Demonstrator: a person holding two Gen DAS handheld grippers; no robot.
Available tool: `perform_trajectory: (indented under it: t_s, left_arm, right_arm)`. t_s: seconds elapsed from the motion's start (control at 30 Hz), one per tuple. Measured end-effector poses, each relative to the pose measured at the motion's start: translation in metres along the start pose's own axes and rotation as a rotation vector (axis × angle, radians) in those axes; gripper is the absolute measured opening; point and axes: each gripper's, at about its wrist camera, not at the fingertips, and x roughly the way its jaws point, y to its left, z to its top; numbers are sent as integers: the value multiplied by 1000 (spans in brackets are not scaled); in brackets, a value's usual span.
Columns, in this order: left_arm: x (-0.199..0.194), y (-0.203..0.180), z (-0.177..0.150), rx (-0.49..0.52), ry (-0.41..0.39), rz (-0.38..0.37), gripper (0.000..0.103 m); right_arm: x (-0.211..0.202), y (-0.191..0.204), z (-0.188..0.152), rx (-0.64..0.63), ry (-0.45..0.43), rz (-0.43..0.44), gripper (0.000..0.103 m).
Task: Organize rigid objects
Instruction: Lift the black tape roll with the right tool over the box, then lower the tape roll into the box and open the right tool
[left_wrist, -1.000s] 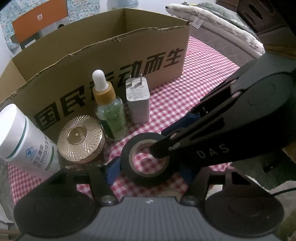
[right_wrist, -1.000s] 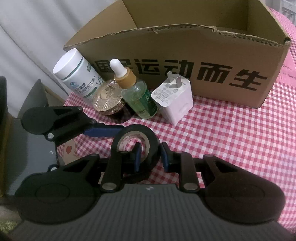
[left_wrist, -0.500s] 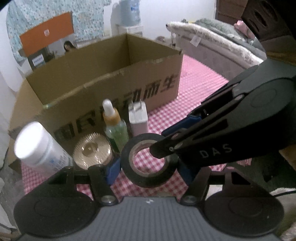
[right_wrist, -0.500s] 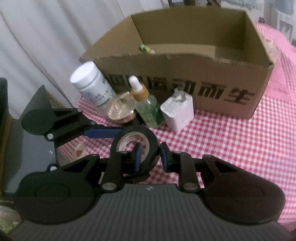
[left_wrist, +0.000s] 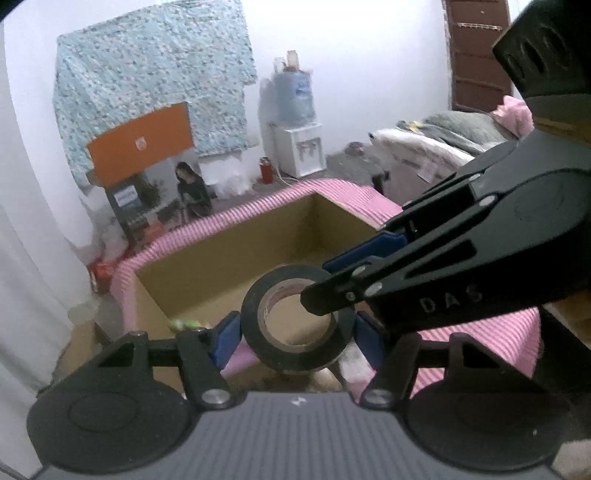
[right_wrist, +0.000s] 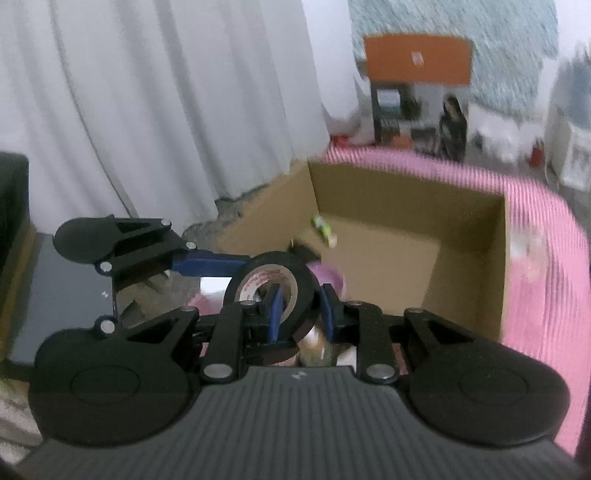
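Here both tongs (left_wrist: 297, 332) (right_wrist: 299, 314) grip tape roll (left_wrist: 295, 325) above cardboard box (left_wrist: 207, 273)

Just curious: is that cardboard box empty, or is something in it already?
Not empty. The box is open-topped, and a small green thing lies inside near its left wall. What it is, blur hides.

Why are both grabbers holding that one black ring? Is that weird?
Yes, a bit odd. The black tape roll is gripped twice: the left hand-held gripper squeezes its outside, while the right hand-held gripper pinches its wall, one finger through the hole. It hangs above the cardboard box.
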Motion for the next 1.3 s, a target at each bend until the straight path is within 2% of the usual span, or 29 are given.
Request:
perform_trajectory:
  t_s: [0.13,0.37,0.63,0.83,0.97,1.07,1.17,1.23,1.3]
  left_arm:
    - [29,35,31,-38,55,-5,67]
    - [121,91,50,-123,253,-66,67]
    - [206,119,44,-161,417,-85,67]
    - [243,120,37,-151,493,-90,67]
    - [257,119,31,-143,532,-92,68]
    - [260,122,30,-146,523,-82,68]
    - [255,127,34,-167,503,-75,75]
    - [247,130,39,-180,478,-69,78]
    - [235,133,43,-189,452,-63,80]
  right_arm:
    - [25,-24,40,-19,13,38,21]
    - [128,-95,92,132,195,113,21]
    - [226,-131,97,203,356,90,21]
    - [269,-144,87,228,415,74,23]
    - [283,-153,78,262,438,79,23]
    - [289,-157,74,294,444,90,25]
    - [291,-159,75,310,434,92,34]
    - [283,-161,76,322,420,87,44]
    - [271,-161,81,326,385,83,47]
